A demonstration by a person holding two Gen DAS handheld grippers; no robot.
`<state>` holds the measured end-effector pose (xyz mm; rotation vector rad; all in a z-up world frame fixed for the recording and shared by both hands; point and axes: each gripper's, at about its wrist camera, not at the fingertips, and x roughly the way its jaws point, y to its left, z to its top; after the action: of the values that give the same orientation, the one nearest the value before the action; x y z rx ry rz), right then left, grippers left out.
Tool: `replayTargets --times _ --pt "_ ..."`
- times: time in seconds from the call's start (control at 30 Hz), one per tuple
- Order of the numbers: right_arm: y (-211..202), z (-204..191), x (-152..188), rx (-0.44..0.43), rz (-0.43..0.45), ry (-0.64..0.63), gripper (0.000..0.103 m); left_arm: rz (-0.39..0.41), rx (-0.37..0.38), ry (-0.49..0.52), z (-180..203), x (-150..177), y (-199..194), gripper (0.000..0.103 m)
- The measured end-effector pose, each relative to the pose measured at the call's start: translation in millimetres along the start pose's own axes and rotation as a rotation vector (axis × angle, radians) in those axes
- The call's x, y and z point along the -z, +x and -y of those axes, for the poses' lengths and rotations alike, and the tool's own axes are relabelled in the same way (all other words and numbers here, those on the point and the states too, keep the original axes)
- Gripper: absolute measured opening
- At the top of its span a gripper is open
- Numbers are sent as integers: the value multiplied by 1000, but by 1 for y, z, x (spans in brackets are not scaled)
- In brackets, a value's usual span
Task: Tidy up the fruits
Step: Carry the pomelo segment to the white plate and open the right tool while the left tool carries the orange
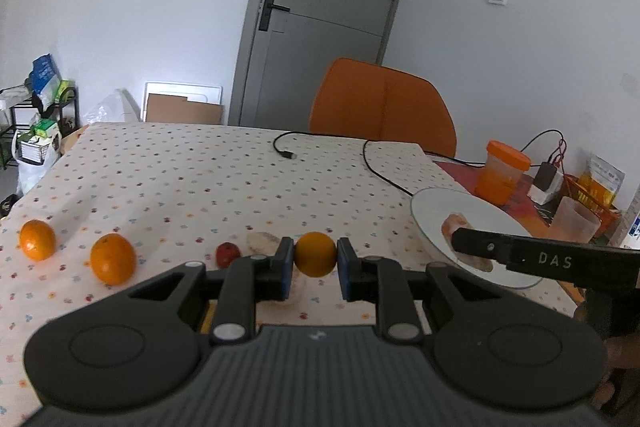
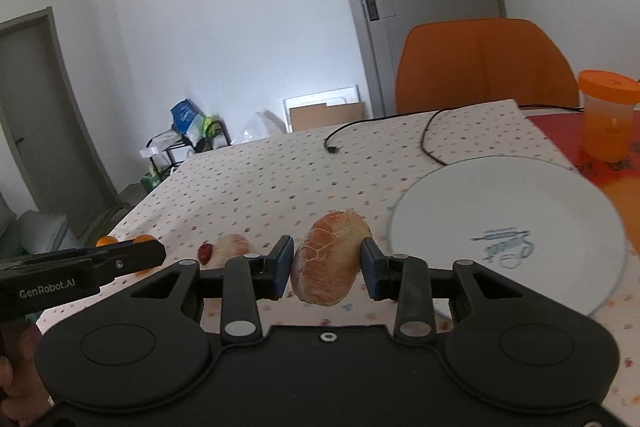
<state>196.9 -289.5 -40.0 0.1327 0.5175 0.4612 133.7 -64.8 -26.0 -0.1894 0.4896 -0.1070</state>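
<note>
Two hand-held grippers grasp fruit above the counter (image 1: 200, 167): the left hand-held gripper (image 1: 315, 259) clamps a small orange (image 1: 315, 254), the right hand-held gripper (image 2: 327, 267) a peeled citrus segment (image 2: 330, 257). A white plate (image 2: 520, 211) lies at two o'clock of the segment.

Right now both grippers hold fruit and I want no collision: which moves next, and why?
Probably the right gripper: its peeled citrus piece hangs just left of the empty white plate, so carry it over and release there while the left gripper holds its small orange.

Three oranges (image 1: 315, 254) (image 1: 113, 259) (image 1: 37, 240), two peeled citrus pieces (image 2: 330, 258) (image 2: 232, 250), one small red fruit (image 1: 227, 254) and one plate (image 2: 560, 195) are counted.
</note>
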Motion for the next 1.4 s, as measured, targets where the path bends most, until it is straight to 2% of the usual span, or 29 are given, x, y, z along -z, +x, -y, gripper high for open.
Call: replayTargets --times 0.3,0.83,1.07,1.2,1.4 --pt "-15 28 1 58 25 28 35 -17 50 31 24 -1 16 21" --pt "-26 84 10 224 45 83 35 -56 127 100 63 -3 46 21" --pt "-25 109 12 283 55 133 35 -67 183 109 82 -7 63 21" --pt "-39 113 10 301 88 150 38 -80 208 113 96 -9 74 21" --pt "-61 116 17 284 122 178 43 -81 233 146 118 -12 81 21"
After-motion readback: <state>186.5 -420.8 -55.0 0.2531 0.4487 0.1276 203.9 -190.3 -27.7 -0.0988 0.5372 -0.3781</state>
